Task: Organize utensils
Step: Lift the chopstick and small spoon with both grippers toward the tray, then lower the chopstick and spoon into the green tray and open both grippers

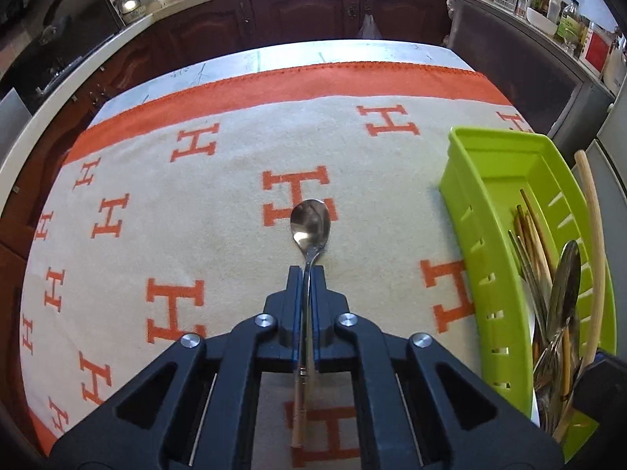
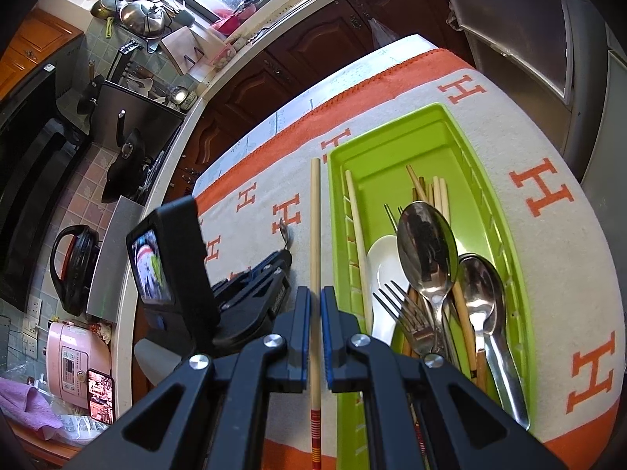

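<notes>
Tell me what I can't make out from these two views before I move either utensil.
- Spoon handle end, left wrist view: hidden behind the left hand-held gripper.
- Chopstick near end, right wrist view: cut off by the bottom edge.
- Green tray near end, both views: hidden by the hand-held grippers and piled utensils.

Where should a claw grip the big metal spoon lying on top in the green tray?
Probably the neck of the large metal spoon, just below the bowl, coming from above. The bowl lies uppermost and clear, while the lower handle runs under the right claw beside the fork, the smaller spoon and the chopsticks in the green tray.
</notes>
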The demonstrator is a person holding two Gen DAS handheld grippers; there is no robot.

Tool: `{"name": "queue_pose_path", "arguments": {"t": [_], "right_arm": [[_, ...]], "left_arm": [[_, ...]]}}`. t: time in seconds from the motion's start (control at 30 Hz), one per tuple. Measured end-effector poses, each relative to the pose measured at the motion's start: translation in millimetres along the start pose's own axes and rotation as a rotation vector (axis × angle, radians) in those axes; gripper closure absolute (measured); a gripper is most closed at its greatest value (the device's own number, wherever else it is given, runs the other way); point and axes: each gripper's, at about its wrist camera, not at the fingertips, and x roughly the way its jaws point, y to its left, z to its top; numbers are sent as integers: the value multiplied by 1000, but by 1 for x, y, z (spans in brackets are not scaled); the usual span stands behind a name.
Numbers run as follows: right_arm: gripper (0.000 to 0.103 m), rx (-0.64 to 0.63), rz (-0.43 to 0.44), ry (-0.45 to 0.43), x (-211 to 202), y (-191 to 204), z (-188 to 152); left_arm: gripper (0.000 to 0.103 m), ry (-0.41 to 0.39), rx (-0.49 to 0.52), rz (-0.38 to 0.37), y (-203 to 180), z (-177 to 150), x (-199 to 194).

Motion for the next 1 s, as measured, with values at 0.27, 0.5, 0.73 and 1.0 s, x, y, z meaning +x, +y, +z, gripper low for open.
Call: {"name": "queue_pose_path", "arguments": {"t": [0.27, 0.5, 0.73, 1.0], "right_arm": [[98, -5, 28, -29, -26, 0, 2], [98, -41, -37, -92, -64, -2, 10], [98, -98, -201, -108, -64, -9, 19], [97, -121, -280, -40, -31, -23, 29]], "left_arm": [[102, -13, -77, -169, 22, -7, -55], [102, -29, -114, -331, 18, -4, -124], [102, -22, -88, -418, -28, -6, -151], [102, 87, -53, -417, -73, -18, -112]]}}
